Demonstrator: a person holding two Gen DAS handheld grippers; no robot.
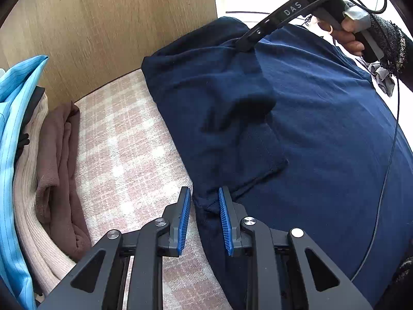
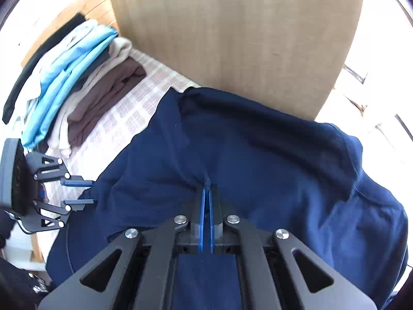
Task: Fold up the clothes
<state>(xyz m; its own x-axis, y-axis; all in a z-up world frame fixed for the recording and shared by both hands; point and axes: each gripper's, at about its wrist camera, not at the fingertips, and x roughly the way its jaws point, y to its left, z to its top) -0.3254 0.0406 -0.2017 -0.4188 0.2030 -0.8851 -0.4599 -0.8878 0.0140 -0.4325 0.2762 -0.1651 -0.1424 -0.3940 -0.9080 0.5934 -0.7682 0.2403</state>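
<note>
Folding is midway: your right gripper (image 2: 207,180) fingers pinch the navy T-shirt (image 1: 322,134) spread on the checked bed (image 1: 124,155), your left gripper (image 1: 204,201) fingers apart around its folded-in sleeve, finished stack (image 2: 77,82) nearby.

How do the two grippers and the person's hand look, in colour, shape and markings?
Both the left gripper and the right gripper are black linkages with silver pivot screws and ribbed blue pads. One finger reads "DAS" in white. A thin grey cable hangs down. The right hand wears a ring and a dark knitted sleeve.
</note>
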